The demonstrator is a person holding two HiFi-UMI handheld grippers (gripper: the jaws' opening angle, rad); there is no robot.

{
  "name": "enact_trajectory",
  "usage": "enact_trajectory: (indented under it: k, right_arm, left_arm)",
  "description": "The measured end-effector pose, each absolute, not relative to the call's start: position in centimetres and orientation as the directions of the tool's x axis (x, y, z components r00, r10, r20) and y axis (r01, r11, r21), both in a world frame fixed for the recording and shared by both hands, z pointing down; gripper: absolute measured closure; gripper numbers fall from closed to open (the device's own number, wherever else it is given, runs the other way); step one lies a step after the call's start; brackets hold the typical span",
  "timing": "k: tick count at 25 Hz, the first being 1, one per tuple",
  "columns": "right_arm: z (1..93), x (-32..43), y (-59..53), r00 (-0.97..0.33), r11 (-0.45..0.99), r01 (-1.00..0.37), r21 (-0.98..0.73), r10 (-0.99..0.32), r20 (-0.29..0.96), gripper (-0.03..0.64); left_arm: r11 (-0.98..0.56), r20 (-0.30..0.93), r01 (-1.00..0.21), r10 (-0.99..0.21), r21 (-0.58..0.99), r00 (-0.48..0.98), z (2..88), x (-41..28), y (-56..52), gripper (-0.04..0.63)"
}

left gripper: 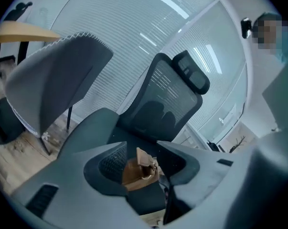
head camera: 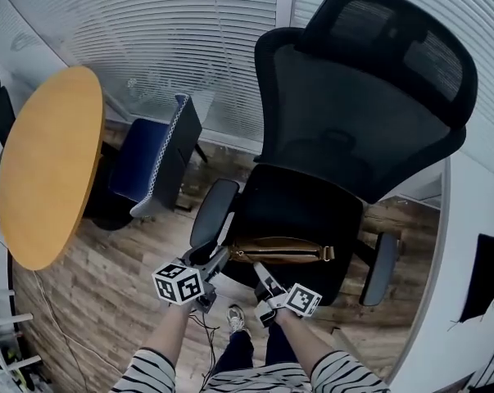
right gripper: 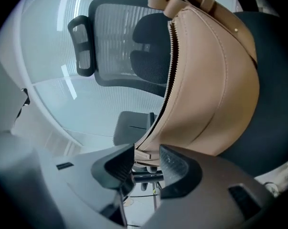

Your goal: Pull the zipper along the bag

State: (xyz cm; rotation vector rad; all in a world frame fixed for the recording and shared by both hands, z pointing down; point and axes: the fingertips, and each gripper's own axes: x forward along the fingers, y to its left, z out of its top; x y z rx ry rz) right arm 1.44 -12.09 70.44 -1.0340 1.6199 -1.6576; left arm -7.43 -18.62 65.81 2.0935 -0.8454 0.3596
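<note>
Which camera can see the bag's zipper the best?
The right gripper view: the zipper runs plainly down the tan bag, close up. The head view shows the bag small on the chair. The left gripper view shows only the bag's end.

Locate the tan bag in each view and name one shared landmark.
Head view: tan bag lower centre, on the chair seat.
Left gripper view: tan bag lower centre, seen end-on between the jaws.
Right gripper view: tan bag fills the upper right, zipper facing the camera.
Shared landmark: the office chair's headrest.
</note>
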Motion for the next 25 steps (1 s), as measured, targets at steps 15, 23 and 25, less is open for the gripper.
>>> enact_trajectory:
  k: [15,23,25]
  right_arm:
    - [70.8,-0.6,-12.1,-0.564,-0.025,0.013,-1.0,-0.826,0.014,0.451]
    - [69.0,-0.7,-12.2,-0.579,0.064,0.019,-0.998,-0.813,-0.064,0.451]
    - [68.6,-0.7,-12.4,-0.58,0.083,0.023,-0.996,-0.81,-0.081,0.451]
  left_arm:
    - [-0.347,0.49,-0.64,-0.43,0.685,0.758,67.2,-7.5,-18.2,0.541]
    - [-0.355,0.503,-0.652,-0.429,0.67,0.75,67.5,-7.6,-18.1,0.546]
    - [-0.354,0.503,-0.653,-0.43,0.67,0.75,67.6,-7.7,-18.1,0.546]
